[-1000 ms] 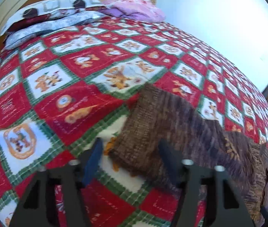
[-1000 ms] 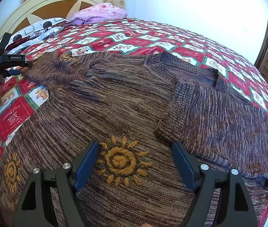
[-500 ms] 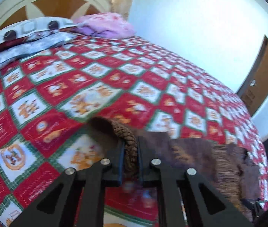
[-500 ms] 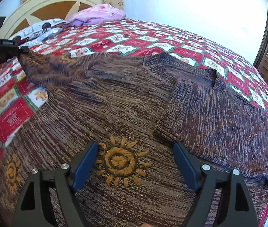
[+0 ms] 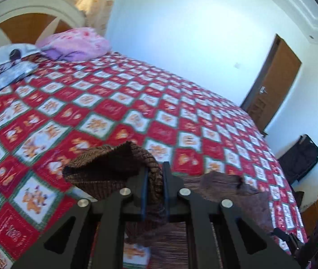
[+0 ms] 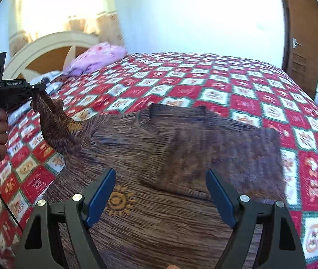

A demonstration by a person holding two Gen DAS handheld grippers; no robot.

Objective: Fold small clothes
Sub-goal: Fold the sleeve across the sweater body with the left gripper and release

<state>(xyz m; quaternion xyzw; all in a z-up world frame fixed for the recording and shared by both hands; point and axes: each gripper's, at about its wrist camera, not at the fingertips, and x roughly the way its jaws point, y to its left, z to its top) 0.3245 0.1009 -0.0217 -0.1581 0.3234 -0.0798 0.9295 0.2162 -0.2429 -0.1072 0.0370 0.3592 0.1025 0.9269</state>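
In the left wrist view, our left tongs (image 5: 154, 187) are clamped on the ribbed cuff of the brown knitted sweater with orange sun embroidery (image 5: 105, 170); they have just closed on it, and the sleeve hangs lifted off the red, white and green patchwork bedspread (image 5: 118, 103), with the rest of the garment trailing toward the bed's near edge. In the right wrist view, our right tongs (image 6: 160, 198) stand wide apart and empty, hovering above the sweater's body beside one sun motif (image 6: 117, 201), while the raised sleeve stretches from the left tongs by the bed's left edge. We judge the sleeve fold is in hand: carry the cuff across the chest, keeping the knit lightly taut so it lies flat.
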